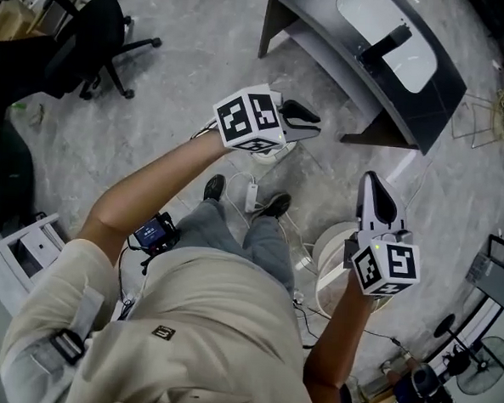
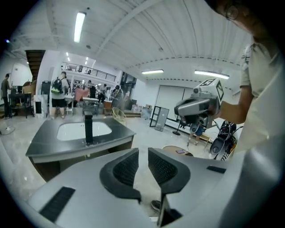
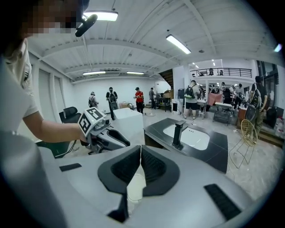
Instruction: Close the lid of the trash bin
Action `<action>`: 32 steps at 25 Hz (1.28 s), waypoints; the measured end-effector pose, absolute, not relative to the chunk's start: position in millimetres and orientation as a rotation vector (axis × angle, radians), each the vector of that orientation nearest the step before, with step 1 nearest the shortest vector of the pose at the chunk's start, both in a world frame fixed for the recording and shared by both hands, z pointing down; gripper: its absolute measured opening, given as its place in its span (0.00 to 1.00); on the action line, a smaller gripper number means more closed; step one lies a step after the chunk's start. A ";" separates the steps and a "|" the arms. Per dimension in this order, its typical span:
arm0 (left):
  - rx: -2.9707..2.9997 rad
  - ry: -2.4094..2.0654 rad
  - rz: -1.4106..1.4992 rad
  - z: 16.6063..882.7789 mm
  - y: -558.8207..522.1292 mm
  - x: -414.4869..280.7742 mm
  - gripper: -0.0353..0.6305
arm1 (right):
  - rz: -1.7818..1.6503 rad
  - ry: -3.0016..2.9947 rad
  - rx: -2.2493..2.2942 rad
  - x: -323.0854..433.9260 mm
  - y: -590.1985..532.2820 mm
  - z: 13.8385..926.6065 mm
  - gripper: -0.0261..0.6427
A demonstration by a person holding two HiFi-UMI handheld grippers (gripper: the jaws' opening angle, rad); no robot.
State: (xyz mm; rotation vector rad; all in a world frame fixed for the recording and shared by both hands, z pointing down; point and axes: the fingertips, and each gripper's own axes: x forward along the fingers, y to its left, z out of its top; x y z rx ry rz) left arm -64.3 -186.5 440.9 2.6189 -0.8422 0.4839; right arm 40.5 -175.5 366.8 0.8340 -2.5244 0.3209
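The left gripper (image 2: pixel 143 156) holds its fingers slightly apart, with nothing between them; the right gripper (image 3: pixel 140 151) has its fingers together. Below the right fingers, the white trash bin (image 1: pixel 332 259) stands on the grey floor (image 1: pixel 202 48). Ahead is a dark sink surface (image 2: pixel 44 140).

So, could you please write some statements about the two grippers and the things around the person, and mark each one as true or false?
1. The left gripper has its jaws apart, with nothing between them. True.
2. The right gripper has its jaws wide open. False: they are together, with nothing between them.
3. A black faucet stands at the white sink. True.
4. The black office chair is on the person's right. False: in the head view it is on the person's left, beyond the left gripper.
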 end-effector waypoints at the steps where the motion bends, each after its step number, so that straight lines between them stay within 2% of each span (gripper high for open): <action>1: 2.644 -0.847 0.471 426.1 -182.6 -63.4 0.17 | 0.304 -2.534 0.832 40.1 -171.6 358.5 0.08; 8: 2.758 -0.882 0.404 342.3 -137.0 -71.2 0.16 | 0.241 -2.613 0.824 33.5 -132.0 296.5 0.07; 20: 2.967 -1.015 0.460 230.9 -76.2 -78.3 0.15 | 0.125 -2.785 0.827 30.0 -80.7 205.2 0.07; 32: 3.068 -1.009 0.440 186.9 -31.3 -48.8 0.15 | 0.077 -2.826 0.921 71.0 -50.3 180.6 0.07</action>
